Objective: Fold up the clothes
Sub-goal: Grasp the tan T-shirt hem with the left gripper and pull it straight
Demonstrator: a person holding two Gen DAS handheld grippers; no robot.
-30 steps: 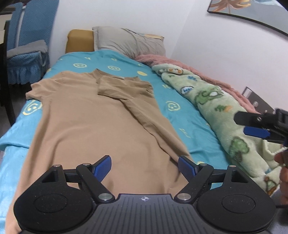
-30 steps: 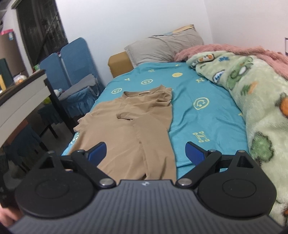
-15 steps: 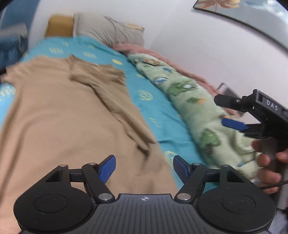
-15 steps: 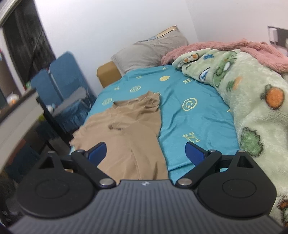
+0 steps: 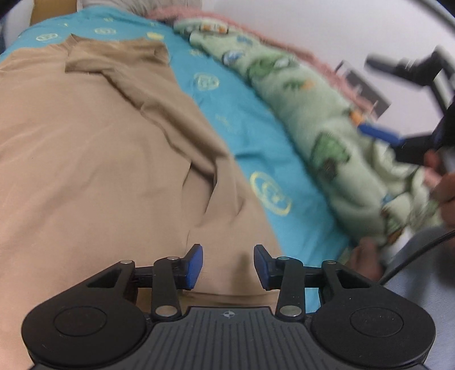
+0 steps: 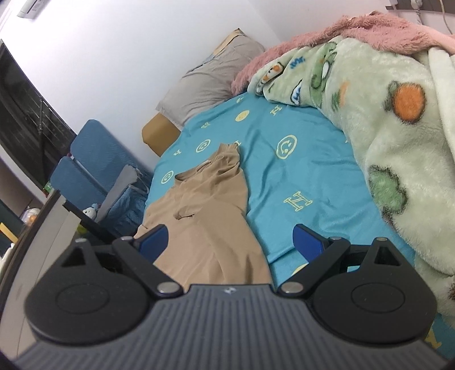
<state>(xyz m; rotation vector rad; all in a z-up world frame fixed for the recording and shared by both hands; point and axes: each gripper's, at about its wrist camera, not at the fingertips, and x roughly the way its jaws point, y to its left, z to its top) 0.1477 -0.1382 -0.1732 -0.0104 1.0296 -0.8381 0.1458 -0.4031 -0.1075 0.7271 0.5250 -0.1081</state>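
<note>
A tan T-shirt [image 5: 93, 159] lies spread on the teal bed sheet [image 5: 227, 125], its right side and sleeve folded over onto the body. My left gripper [image 5: 228, 266] is open, its jaws partly narrowed, low over the shirt's bottom hem near the right corner; nothing is between the fingers. My right gripper [image 6: 230, 242] is open and empty, held above the bed's foot, with the shirt [image 6: 204, 210] ahead of it to the left. The right gripper [image 5: 398, 113] also shows blurred at the right of the left wrist view.
A green cartoon blanket [image 6: 384, 119] over a pink one [image 6: 355, 25] fills the bed's right side. A grey pillow [image 6: 207, 82] lies at the head. Blue chairs [image 6: 93, 170] and a desk edge [image 6: 42, 216] stand left of the bed.
My left gripper has dropped and moved toward the shirt's lower right hem, and its jaws have narrowed. My right gripper has tilted and swung right.
</note>
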